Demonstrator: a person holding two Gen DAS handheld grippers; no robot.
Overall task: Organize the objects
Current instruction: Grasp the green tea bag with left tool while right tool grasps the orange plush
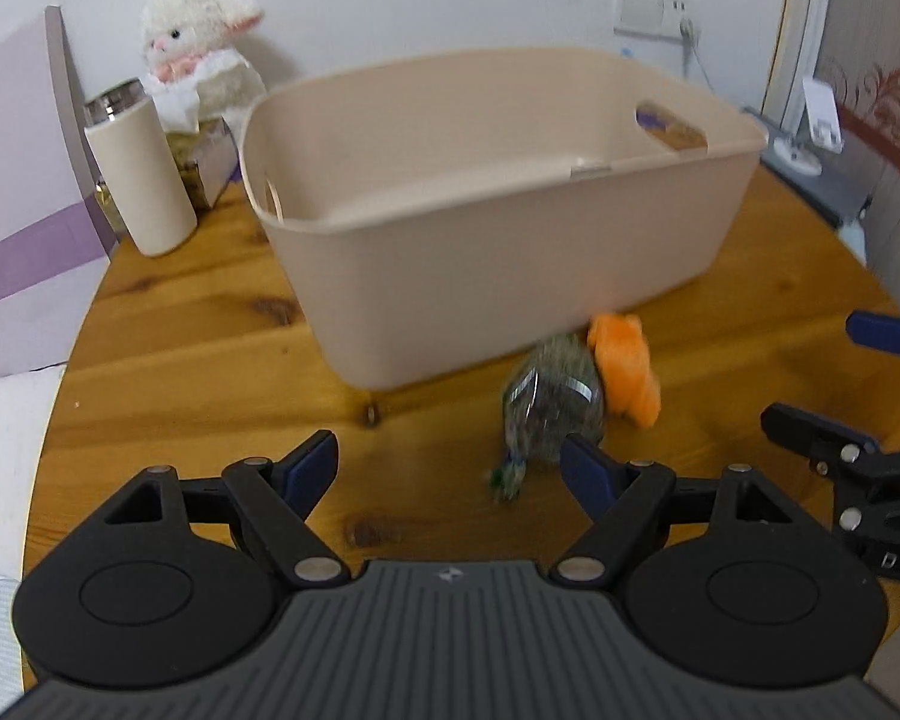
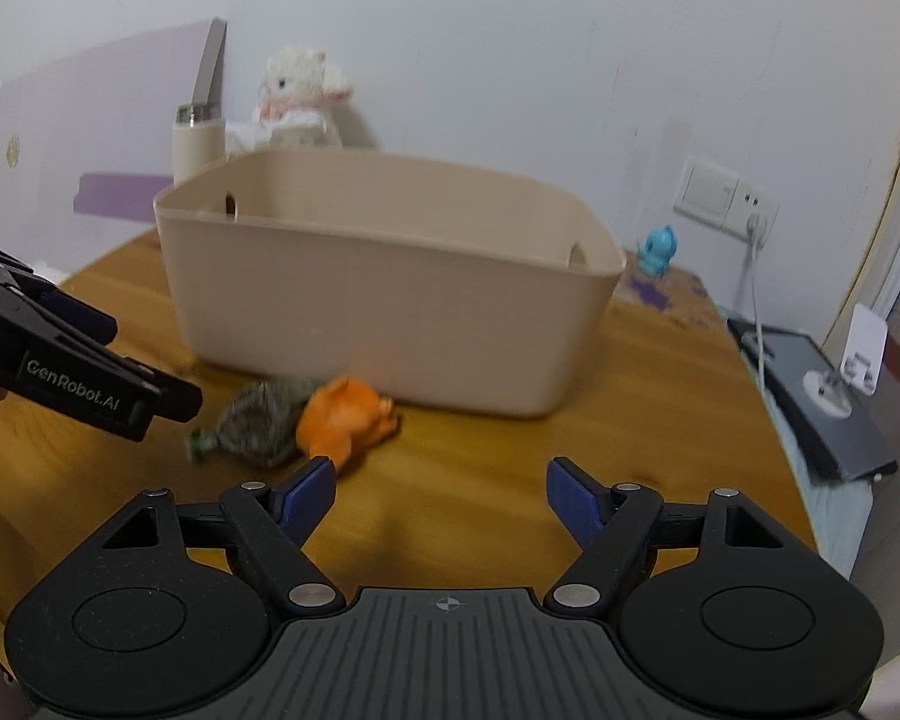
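A beige plastic bin [image 1: 486, 252] stands on the wooden table [image 1: 180, 348]; it also shows in the right wrist view [image 2: 384, 324]. Just in front of it lie a clear bag of greenish-grey stuff [image 1: 555, 405] [image 2: 264, 423] and an orange soft toy [image 1: 624, 369] [image 2: 348, 417], touching each other. My left gripper [image 1: 450, 468] is open and empty, a little short of the bag and left of it. My right gripper [image 2: 441, 495] is open and empty, just right of the orange toy. The right gripper [image 1: 834, 390] shows at the left view's right edge.
A cream tumbler [image 1: 141, 168], a white plush lamb [image 1: 201, 42] and a small box [image 1: 204, 162] stand behind the bin at the left. A blue figurine [image 2: 657, 249] sits at the far right. A wall socket [image 2: 726, 195] with a cable and a dark device [image 2: 822, 402] lie right.
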